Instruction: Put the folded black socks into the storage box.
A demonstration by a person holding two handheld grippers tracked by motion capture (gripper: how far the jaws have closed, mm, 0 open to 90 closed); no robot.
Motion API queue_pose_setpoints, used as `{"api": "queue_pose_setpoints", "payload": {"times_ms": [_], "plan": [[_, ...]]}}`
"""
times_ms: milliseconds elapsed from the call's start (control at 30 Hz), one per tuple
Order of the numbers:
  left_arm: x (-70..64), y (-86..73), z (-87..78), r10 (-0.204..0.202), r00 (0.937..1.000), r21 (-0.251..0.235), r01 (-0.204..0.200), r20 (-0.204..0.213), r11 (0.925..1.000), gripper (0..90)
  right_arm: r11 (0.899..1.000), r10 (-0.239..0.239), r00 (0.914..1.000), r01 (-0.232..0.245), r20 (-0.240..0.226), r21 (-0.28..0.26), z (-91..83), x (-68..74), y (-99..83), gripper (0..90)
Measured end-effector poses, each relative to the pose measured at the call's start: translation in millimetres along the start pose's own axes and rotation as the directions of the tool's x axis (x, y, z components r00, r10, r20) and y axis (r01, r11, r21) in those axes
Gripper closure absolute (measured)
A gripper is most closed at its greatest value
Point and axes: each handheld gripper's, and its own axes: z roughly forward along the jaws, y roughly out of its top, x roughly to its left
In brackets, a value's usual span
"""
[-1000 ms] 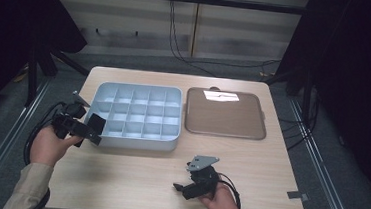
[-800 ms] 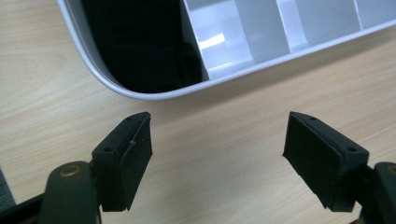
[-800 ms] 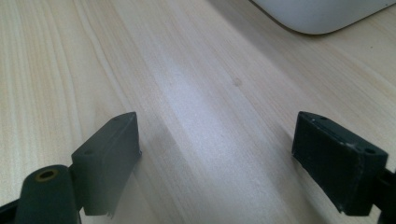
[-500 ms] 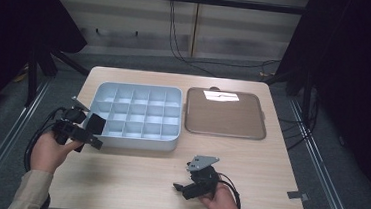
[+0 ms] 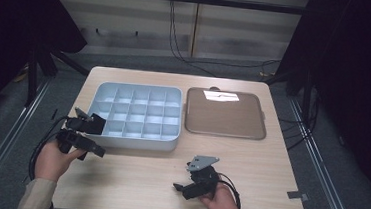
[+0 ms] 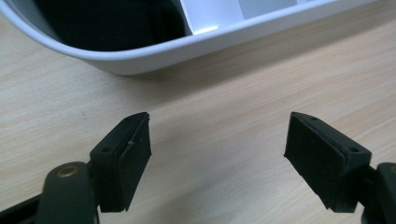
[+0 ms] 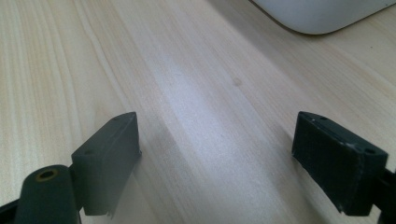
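Note:
A white compartment tray (image 5: pixel 135 141) lies on the left half of the wooden table (image 5: pixel 132 180), its cells empty as far as I can see. My left gripper (image 5: pixel 98 137) is held at the tray's near-left corner, open, with nothing between its jaws. In the left gripper view, my left gripper (image 6: pixel 217 135) hovers over bare wood, with the tray's rounded rim (image 6: pixel 187 46) just ahead. My right gripper (image 5: pixel 182 189) rests low near the table's front edge, pointing left. The right gripper view has my right gripper (image 7: pixel 217 135) open over bare wood, with a tray corner (image 7: pixel 322 14) at the top right.
A flat brown tray (image 5: pixel 225 112) lies right of the white one, with a bright reflection near its far edge. Cables trail from both grippers. A small grey tab (image 5: pixel 296 195) sits at the table's right front edge. Dark floor and metal rails surround the table.
My left gripper has drifted slightly toward the near edge, away from the tray's corner. The right gripper has stayed where it was.

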Motion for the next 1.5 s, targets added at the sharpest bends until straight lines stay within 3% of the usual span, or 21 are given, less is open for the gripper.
{"api": "queue_pose_setpoints", "payload": {"times_ms": [400, 600, 1100, 1300, 1367, 1467, 1500], "plan": [[-3.0, -8.3, 21.1, 0.038, 0.9990, -0.009, -0.038, 0.021, 0.9992, 21.7, 1.000, 0.000, 1.0000, 0.000, 0.000, 0.000, 0.0, 0.0, 0.0, 14.7], [-5.3, -11.8, 28.4, 0.077, 0.9969, -0.013, -0.077, 0.018, 0.9970, 21.0, 1.000, 0.000, 1.0000, 0.000, 0.000, 0.000, 0.0, 0.0, 0.0, 14.7], [-11.3, -18.3, 44.7, 0.125, 0.9921, -0.028, -0.125, 0.009, 0.9917, 19.4, 1.000, 0.000, 1.0000, 0.000, 0.000, 0.000, 0.0, 0.0, 0.0, 14.7], [-14.7, -22.2, 48.2, 0.154, 0.9880, -0.068, -0.154, -0.006, 0.9857, 17.6, 1.000, 0.000, 1.0000, 0.000, 0.000, 0.000, 0.0, 0.0, 0.0, 14.7], [-17.6, -24.6, 50.0, 0.165, 0.9860, -0.090, -0.167, -0.023, 0.9819, 16.5, 1.000, 0.001, 1.0000, -0.001, 0.000, 0.000, 0.0, 0.1, 0.0, 14.7], [-19.6, -27.7, 51.7, 0.205, 0.9777, -0.112, -0.209, -0.046, 0.9715, 15.4, 1.000, 0.000, 1.0000, 0.000, 0.000, 0.000, 0.0, 0.0, 0.0, 14.7], [-19.7, -28.7, 51.8, 0.203, 0.9779, -0.120, -0.208, -0.048, 0.9707, 15.2, 1.000, 0.000, 1.0000, 0.000, 0.000, 0.000, 0.0, 0.0, 0.0, 14.7]]}}
